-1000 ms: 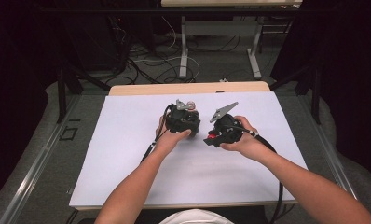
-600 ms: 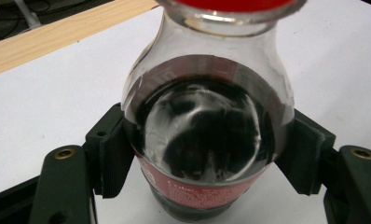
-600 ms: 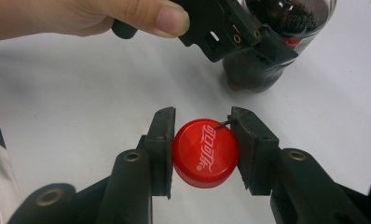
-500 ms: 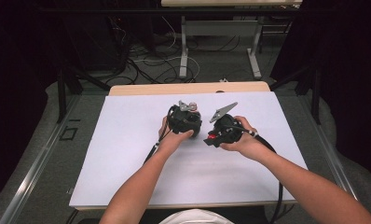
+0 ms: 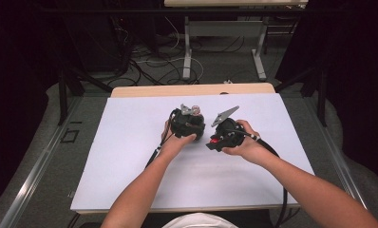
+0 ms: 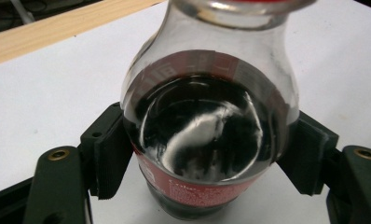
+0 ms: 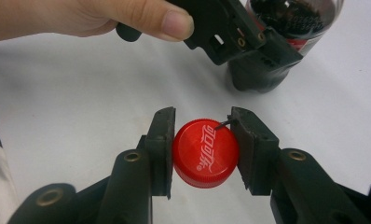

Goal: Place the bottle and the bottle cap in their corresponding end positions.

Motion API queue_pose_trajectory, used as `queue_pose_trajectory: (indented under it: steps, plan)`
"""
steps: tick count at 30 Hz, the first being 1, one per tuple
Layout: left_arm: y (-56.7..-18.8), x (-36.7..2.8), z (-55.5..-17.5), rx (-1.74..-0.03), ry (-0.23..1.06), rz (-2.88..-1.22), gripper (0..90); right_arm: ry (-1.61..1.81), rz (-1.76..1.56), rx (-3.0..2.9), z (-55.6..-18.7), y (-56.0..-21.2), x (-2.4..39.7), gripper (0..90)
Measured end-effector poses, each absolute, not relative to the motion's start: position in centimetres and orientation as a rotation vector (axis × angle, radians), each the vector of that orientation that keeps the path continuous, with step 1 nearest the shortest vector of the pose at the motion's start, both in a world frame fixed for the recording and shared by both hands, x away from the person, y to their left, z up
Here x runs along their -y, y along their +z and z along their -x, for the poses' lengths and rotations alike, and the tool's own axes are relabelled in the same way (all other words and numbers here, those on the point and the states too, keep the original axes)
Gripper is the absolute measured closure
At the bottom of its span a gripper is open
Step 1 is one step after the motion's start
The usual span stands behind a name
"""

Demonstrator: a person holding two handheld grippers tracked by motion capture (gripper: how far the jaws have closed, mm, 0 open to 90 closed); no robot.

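We held the left gripper (image 6: 207, 154) around a cola bottle (image 6: 207, 140), its two black jaws set against the bottle's opposite sides at the red label; the jaws had just been opening a little, with the bottle between them and the pads touching its sides. The bottle stood on the white surface (image 5: 130, 156) with dark liquid inside and its mouth uncapped (the glassy neck rose toward the camera in the left gripper view). In the high view the left gripper (image 5: 187, 124) sat just beside the right gripper (image 5: 226, 133), near the middle of the surface. The right gripper (image 7: 203, 151) was clamped on the red bottle cap (image 7: 205, 153), pads pressed to its rim, the cap's white lettering facing up. Beyond it we saw the left hand (image 7: 95, 18) and the bottle's base (image 7: 267, 65).
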State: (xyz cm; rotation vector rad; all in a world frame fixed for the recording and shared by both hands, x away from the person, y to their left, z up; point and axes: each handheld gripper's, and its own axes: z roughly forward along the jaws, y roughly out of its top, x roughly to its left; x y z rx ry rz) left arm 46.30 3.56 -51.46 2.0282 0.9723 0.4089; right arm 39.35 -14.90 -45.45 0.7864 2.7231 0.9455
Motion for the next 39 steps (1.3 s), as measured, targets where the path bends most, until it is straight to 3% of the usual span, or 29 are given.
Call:
queue_pose_trajectory:
  steps: [6, 19, 25, 39]
  plan:
    - [-51.4, -3.6, -46.3, -0.977, 0.404, -2.033, 27.0, 0.935, -0.797, -2.732, -39.4, -46.4, 14.8, 61.0]
    - [-51.0, -4.7, -45.9, -0.993, 0.347, -2.008, 15.0, 0.928, -0.755, -2.757, -39.1, -48.8, 12.3, 61.0]
    - [-50.4, -5.5, -45.3, -1.025, 0.298, -1.987, 1.1, 0.916, -0.728, -2.788, -38.6, -50.8, 11.2, 60.9]
    - [-50.5, -8.4, -43.8, -1.072, 0.312, -1.984, 0.7, 0.870, -0.676, -2.835, -38.5, -52.9, 9.4, 60.7]
